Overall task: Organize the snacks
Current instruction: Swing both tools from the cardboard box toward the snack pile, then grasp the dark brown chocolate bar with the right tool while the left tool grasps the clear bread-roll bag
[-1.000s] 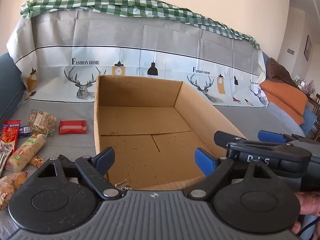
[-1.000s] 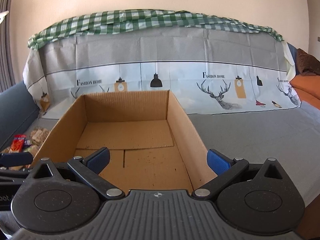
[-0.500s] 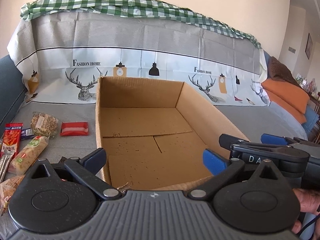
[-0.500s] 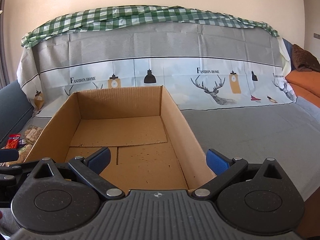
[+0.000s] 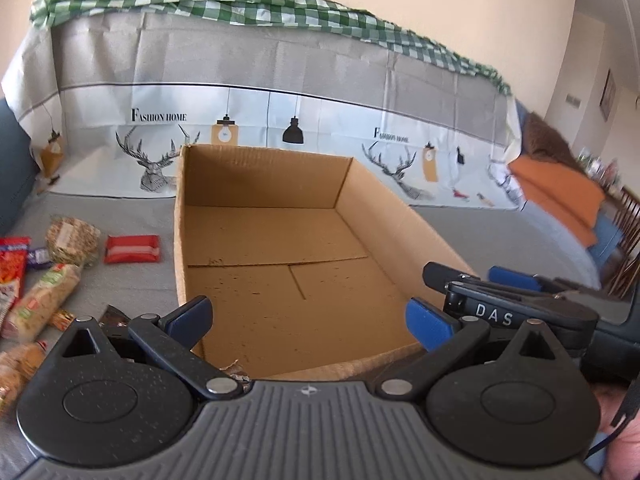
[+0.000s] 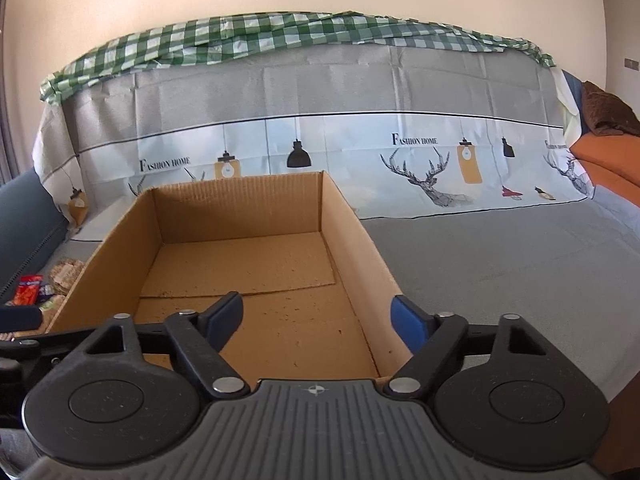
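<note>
The snacks are lying in a loose cluster on the grey cover to the left of the cardboard box [image 5: 280, 248], none of them yet inside it: a red flat packet [image 5: 133, 249] is sitting nearest the box's left wall, a clear bag of grain-coloured pieces [image 5: 72, 240] is resting just beyond it, a long wrapped roll [image 5: 44, 300] is angling toward the camera, and a red-orange packet [image 5: 14, 264] is running off the left edge. The box is standing open-topped and empty, its bare floor flaps showing, which suggests it is waiting as the place the snacks are to be gathered into. The left gripper [image 5: 308, 318] is hovering over the box's near edge with its jaws spread as wide as they go and nothing between them, probably readying for a first pick. The right gripper [image 6: 316, 318] is pointing into the box from the near-right corner; its jaws are closing, with only empty air and the box floor behind them. In the left wrist view it is lying just beside the left gripper, so the two are crowding each other there. The box's left wall is standing between the snacks and the interior, so anything picked will likely need lifting over that rim. Right of the box the grey cover [image 6: 500, 264] is offering wide open room, while the draped backrest [image 6: 320, 92] is closing off the far side.
</note>
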Demonstrator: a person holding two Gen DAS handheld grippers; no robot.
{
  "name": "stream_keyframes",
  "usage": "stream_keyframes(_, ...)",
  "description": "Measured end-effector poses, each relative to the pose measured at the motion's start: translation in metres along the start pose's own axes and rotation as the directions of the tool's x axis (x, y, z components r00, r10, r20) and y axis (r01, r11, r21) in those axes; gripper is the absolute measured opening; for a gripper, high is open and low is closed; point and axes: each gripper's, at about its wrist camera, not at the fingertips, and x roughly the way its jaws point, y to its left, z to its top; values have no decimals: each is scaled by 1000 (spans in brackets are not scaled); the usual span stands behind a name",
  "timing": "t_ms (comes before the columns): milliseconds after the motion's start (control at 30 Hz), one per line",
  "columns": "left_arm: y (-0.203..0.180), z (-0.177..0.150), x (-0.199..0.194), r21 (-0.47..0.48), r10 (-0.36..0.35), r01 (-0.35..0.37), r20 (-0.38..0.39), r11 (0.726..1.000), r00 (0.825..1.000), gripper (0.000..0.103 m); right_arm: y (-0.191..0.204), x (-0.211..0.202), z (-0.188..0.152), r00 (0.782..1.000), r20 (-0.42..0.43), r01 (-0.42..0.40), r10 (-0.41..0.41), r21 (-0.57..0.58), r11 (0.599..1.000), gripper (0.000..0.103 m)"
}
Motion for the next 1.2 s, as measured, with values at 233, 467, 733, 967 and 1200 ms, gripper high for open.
stream_keyframes(233, -2, 1, -9, -6, -66, 67, 38, 998, 997, 99, 5, -5, -1, 999, 26, -35, 36, -28, 999, 63)
stream_keyframes(467, -2, 0, -16, 23, -119, 119, 36, 993, 992, 37, 13, -8, 0, 997, 37, -74, 75, -12, 997, 56)
stream_keyframes(733, 17, 7, -32, 78, -121, 123, -20, 989, 992, 14, 32, -11, 9, 989, 65, -133, 130, 53, 990, 56)
stream_keyframes(967, 115, 45, -58, 126, -97, 120, -175, 985, 980, 15, 78, -19, 18, 962, 91, -266, 259, 75, 961, 57)
stream_keyframes(1200, 237, 21, -73, -171, -67, 35, -190, 985, 980, 16, 148, -21, 19, 899, 75, -434, 431, 30, 900, 53)
